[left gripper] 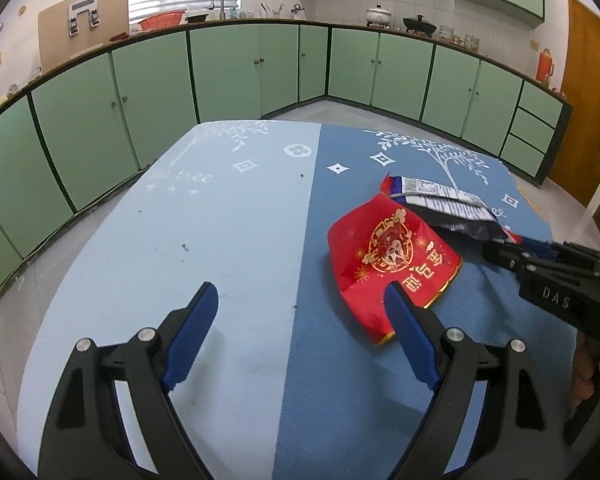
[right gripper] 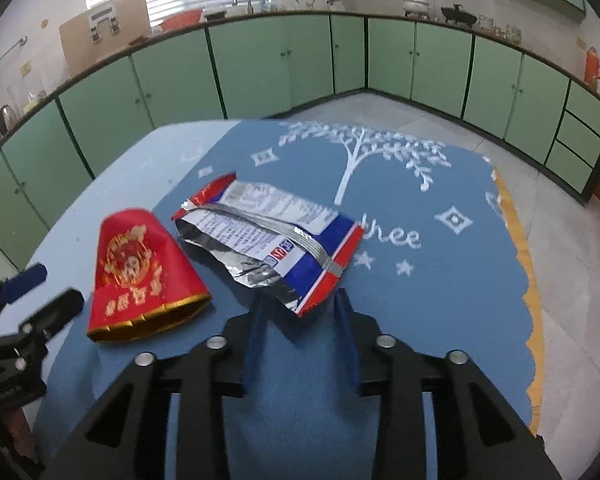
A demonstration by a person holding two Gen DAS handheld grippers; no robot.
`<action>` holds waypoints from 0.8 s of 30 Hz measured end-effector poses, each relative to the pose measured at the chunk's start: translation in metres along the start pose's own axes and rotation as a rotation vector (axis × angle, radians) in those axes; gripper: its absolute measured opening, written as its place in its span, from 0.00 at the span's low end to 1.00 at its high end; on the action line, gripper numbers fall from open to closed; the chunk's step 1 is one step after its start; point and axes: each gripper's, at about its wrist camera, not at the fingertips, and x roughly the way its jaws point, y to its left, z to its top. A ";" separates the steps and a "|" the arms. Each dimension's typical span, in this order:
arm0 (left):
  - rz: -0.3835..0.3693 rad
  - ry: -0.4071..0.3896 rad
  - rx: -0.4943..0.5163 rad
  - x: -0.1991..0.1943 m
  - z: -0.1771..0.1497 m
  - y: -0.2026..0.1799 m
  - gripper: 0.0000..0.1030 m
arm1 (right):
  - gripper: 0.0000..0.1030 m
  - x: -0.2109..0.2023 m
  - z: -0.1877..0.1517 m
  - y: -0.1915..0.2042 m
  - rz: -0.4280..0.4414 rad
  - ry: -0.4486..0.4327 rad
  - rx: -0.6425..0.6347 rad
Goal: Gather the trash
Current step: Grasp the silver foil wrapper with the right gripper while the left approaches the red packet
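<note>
Left gripper [left gripper: 300, 312] wide open above blue tablecloth [left gripper: 220, 240]; red wrapper [left gripper: 388, 256] touching right finger.

Both views were taken low over the table [left gripper: 228, 216], faced toward the green cabinets [left gripper: 228, 68]. The left wrist view was set further left. The red wrapper [left gripper: 392, 256] and foil wrapper [right gripper: 268, 236] were shared, seen closer from the right wrist.

Matt two-tone blue cloth table cover [right gripper: 440, 300], fine woven texture. Crinkled silver foil snack wrapper [right gripper: 276, 236], glossy, mirror-like inside. Red gold-printed wrapper [right gripper: 140, 276]: smooth, slight sheen. Gripper frames matt black plastic, ribbed blue finger pads [left gripper: 410, 338], shiny metal pivot pins.
</note>
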 end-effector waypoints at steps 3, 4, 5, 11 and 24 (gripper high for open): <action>-0.001 0.000 0.002 0.001 0.001 -0.001 0.80 | 0.44 0.000 0.005 0.003 -0.013 -0.018 -0.021; -0.001 0.000 0.001 0.001 0.001 -0.001 0.80 | 0.44 0.002 0.007 0.005 -0.012 -0.019 -0.026; -0.002 0.000 0.000 0.001 0.001 -0.001 0.80 | 0.44 0.003 0.009 0.005 -0.011 -0.019 -0.027; -0.001 0.003 -0.007 0.002 0.002 0.000 0.80 | 0.44 0.005 0.016 0.009 0.000 -0.047 -0.042; -0.019 0.004 -0.023 0.006 0.007 0.001 0.80 | 0.48 -0.007 0.021 0.007 -0.002 -0.082 -0.043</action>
